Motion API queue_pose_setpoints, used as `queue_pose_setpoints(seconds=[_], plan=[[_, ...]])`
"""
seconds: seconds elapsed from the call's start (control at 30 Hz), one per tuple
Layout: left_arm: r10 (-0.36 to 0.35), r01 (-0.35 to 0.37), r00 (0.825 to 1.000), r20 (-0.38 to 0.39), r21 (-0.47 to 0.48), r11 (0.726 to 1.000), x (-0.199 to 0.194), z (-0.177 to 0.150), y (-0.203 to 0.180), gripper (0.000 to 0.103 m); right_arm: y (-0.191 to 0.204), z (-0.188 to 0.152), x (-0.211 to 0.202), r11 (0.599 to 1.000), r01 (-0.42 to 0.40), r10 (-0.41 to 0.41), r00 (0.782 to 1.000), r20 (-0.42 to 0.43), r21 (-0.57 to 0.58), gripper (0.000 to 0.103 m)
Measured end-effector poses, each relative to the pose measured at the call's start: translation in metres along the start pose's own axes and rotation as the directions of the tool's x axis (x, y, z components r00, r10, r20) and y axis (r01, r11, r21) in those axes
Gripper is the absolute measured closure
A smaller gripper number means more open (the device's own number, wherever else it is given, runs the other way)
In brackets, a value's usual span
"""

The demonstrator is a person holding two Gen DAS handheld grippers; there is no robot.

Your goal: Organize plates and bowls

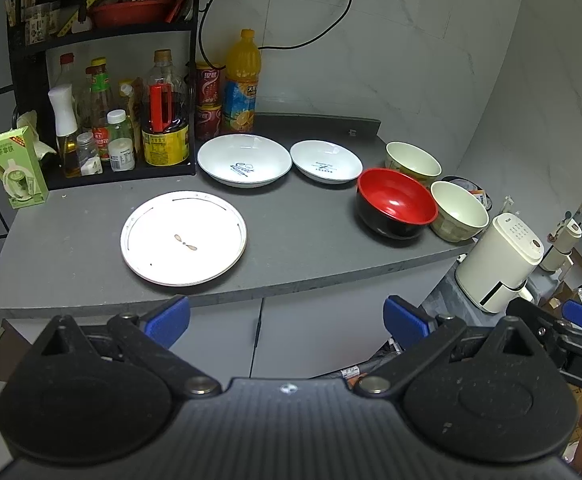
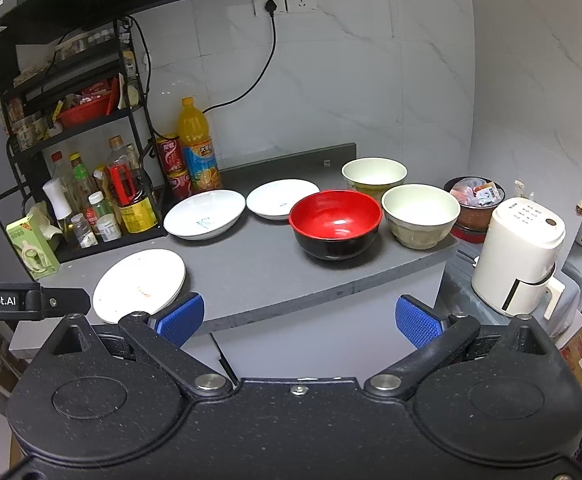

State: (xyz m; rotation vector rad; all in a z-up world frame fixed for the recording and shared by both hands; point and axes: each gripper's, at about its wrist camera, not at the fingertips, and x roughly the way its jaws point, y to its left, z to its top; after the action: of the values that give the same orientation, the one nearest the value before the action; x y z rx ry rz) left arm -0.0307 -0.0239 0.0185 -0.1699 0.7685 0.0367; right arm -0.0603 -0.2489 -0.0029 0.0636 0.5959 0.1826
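On the counter (image 1: 291,240), empty red bowl (image 1: 397,203).

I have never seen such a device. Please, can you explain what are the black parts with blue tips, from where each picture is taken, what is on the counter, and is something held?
A person holds two hand grippers; each carries a camera looking along its fingers. The left gripper and right gripper are both open, holding nothing, in front of the grey counter. On it lie a flat white plate, two shallow white dishes, a red-and-black bowl and two cream bowls. Bottles stand in a black rack at the left.
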Motion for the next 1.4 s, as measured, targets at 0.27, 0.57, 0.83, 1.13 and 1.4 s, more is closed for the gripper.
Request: queue_pose_setpoints(seconds=[0.27,0.57,0.83,1.13,1.4], plan=[[0.0,0.0,1.0,0.014,0.014,1.0,-0.004,0.006,-0.008,0.001,-0.002,0.0,-0.006,1.0,0.002,-0.002,1.0,0.0,-0.017,0.0],[0.003,-0.003,1.0,-0.001,0.024,1.0,-0.001,0.007,-0.01,0.001,-0.001,-0.001,-0.009,0.999,-0.008,0.008,1.0,0.004,-0.032,0.0],[0.016,-0.015,1.0,-0.01,0.031,0.999,0.004,0.007,-0.008,0.001,-0.002,-0.001,-0.007,1.0,-0.009,0.009,1.0,-0.003,-0.028,0.0],[0.03,-0.029,0.999,-0.027,0.015,0.999,0.015,0.011,-0.001,0.001,-0.005,0.003,0.009,0.999,-0.028,0.027,0.999,-0.025,-0.016,0.0],[0.039,-0.039,0.998,-0.054,-0.006,0.999,0.036,0.019,0.004,0.001,-0.014,0.008,0.031,0.999,-0.041,0.042,0.998,-0.042,0.032,0.0]])
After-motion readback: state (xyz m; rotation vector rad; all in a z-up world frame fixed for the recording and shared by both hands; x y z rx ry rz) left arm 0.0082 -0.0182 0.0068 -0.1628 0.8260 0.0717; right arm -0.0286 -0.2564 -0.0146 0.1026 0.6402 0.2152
